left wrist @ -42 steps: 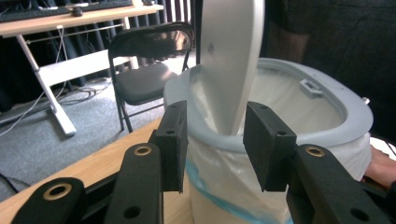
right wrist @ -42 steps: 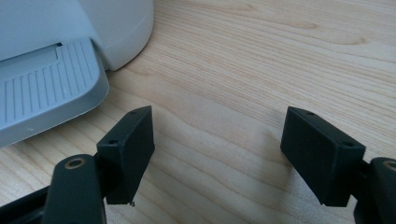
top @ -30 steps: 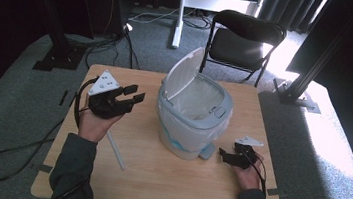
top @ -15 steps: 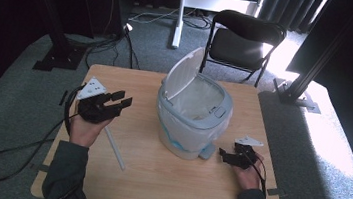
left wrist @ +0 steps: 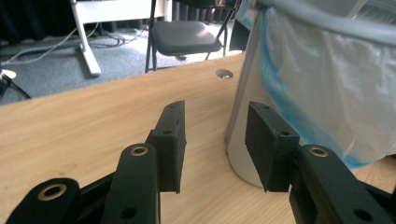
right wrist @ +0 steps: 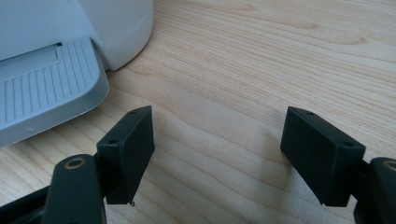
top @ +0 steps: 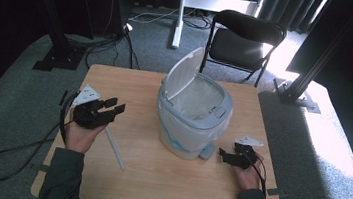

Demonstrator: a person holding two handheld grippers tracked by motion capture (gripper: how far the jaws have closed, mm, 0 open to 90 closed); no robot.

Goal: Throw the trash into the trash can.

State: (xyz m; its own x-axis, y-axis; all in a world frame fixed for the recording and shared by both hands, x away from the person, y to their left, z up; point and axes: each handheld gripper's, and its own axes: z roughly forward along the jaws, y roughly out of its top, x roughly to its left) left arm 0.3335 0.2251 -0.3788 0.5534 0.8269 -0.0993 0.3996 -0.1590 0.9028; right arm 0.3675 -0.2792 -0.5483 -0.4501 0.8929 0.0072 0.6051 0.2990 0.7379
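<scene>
Left gripper (top: 113, 108) lower, jaws apart, empty

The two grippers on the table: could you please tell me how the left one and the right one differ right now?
The left gripper is held raised over the table's left side, apart from the bin; the right gripper sits low beside the bin's pedal. The white stick lies by the left gripper; nothing like it lies by the right gripper. Both are open and hold nothing.
</scene>
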